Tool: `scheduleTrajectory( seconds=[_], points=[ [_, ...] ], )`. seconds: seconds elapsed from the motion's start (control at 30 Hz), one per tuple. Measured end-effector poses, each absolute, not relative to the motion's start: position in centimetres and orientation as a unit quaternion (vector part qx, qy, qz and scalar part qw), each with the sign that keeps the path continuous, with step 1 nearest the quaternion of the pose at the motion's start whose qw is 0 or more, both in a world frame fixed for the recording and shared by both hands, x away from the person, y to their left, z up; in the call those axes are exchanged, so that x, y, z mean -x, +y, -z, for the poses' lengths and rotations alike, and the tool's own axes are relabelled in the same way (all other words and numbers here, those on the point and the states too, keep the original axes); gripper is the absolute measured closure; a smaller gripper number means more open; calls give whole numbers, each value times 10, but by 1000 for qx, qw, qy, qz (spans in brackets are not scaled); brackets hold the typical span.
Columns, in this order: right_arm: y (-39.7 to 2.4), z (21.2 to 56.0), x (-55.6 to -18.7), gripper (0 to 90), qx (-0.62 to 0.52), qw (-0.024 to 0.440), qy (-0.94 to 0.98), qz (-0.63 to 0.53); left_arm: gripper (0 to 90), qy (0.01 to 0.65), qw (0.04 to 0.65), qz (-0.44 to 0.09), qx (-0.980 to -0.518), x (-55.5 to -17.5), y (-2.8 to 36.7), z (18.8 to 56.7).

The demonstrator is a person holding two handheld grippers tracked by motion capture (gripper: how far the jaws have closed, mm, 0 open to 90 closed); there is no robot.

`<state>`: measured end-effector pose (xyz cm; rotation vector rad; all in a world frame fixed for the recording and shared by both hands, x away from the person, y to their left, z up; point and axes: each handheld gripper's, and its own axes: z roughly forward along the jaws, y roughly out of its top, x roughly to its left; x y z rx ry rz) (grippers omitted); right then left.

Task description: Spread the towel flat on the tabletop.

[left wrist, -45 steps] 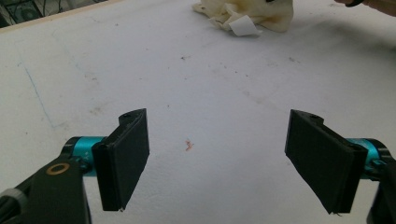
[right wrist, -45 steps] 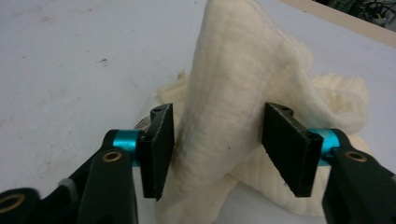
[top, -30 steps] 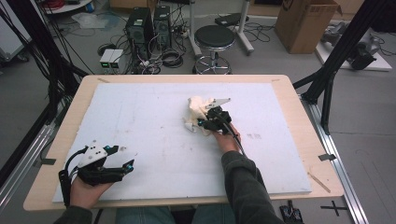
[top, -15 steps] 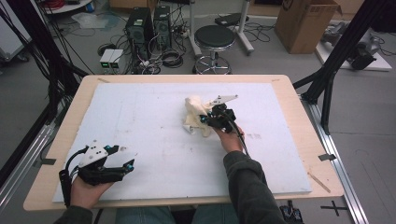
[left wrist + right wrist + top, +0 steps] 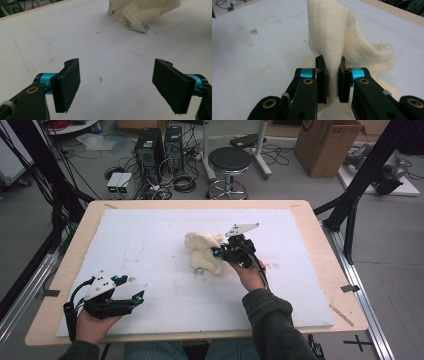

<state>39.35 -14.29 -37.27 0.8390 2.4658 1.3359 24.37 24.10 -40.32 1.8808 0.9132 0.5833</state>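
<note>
Since a second before, the right tongs (image 5: 218, 253) had gone up and a little farther away across the bench (image 5: 310, 227), and the cream cloth (image 5: 204, 252) had come up with them. Their jaws had just been closing, with the cloth between them. In the right gripper view the two black jaws pinched a fold of the cloth (image 5: 329, 50), which stood up tall in front of them while the rest lay in a heap on the white sheet (image 5: 150, 245) behind. The cloth was near the middle of the bench, partly lifted. The left tongs (image 5: 134, 288) had stayed by the near left edge, well apart from the cloth. In the left gripper view their jaws stood wide apart with nothing between them, and the cloth (image 5: 142, 11) lay far ahead
</note>
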Motion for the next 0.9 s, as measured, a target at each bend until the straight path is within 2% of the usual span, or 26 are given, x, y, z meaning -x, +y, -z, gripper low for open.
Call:
scheduleTrajectory(
  seconds=[0.27,0.47,0.77,0.9],
  points=[
    [-131,360,-362,814,-263,83,839,-470,231,365,471,-238,-767,-243,240,402],
    [-121,358,-353,812,-259,75,841,-470,231,360,474,-236,-768,-242,238,402],
    [-96,389,-382,791,-292,59,850,-434,233,353,480,-231,-769,-245,229,402],
    [-86,404,-394,788,-300,69,854,-421,249,343,485,-222,-773,-249,219,403]
  ],
)
